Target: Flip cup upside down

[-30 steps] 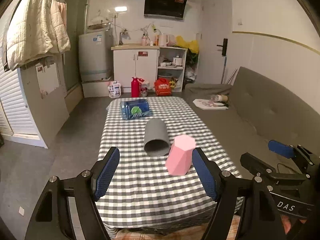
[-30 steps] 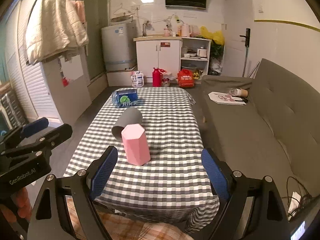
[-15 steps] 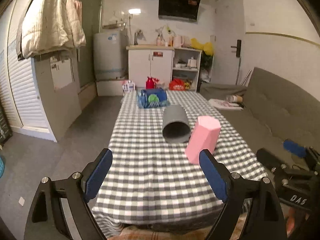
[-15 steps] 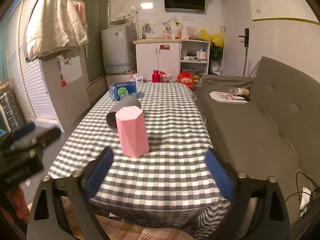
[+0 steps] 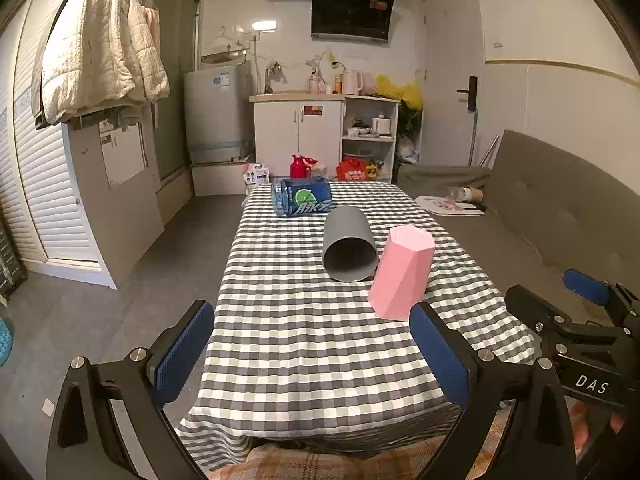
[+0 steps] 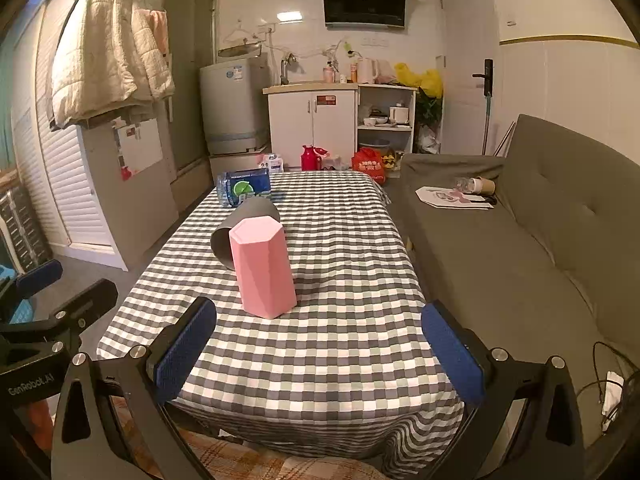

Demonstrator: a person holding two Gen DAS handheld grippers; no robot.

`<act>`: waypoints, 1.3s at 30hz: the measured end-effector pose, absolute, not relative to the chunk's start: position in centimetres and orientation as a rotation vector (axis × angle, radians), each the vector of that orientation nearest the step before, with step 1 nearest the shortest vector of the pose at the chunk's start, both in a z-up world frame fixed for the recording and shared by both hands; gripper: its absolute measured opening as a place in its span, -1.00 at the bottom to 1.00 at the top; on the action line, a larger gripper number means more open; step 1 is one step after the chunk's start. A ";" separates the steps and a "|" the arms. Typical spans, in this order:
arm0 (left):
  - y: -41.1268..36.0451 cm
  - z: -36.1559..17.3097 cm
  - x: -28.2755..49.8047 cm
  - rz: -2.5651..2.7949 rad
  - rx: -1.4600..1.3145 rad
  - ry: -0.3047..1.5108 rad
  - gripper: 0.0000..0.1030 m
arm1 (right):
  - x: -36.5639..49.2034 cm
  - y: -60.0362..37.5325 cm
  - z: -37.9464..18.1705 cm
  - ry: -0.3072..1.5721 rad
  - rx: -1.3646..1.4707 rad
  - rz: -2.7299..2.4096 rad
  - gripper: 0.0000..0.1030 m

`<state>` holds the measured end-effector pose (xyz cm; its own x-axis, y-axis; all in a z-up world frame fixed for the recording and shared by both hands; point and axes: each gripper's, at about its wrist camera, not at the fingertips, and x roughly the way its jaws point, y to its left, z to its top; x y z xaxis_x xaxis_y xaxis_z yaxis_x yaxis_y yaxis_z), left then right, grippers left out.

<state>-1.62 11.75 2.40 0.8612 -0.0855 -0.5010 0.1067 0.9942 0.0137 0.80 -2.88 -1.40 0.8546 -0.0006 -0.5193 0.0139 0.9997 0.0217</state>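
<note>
Cup lying on side, frame centre, mouth facing tools, long axis running away down bench. Pink cup standing beside, apparently already inverted. Both tools gaping, holding nothing; left tool sitting more squarely in line.

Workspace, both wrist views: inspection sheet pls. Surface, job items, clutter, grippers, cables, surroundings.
Surface: table with checked cloth, cloth hangs over the near edge.
Job's things: pink faceted cup stands closed end up; grey cup lies on its side, mouth toward the cameras, just behind the pink one.
Clutter: blue bottle pack lying at the far end.
Grippers: left gripper and right gripper both at the near table edge, jaws wide open, holding nothing.
Cables: loose wires on the floor by the sofa.
Surroundings: grey sofa beside the table, white cabinet behind, jacket hanging.
</note>
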 end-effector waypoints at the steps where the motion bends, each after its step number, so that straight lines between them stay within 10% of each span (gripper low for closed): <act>1: 11.7 2.4 -1.7 -0.099 0.042 0.522 0.96 | 0.8 -2.9 -1.4 0.546 0.023 -0.007 0.99; 39: 12.5 2.1 -1.3 -0.076 0.024 0.531 0.96 | 0.6 -3.1 -1.3 0.545 0.019 -0.012 0.99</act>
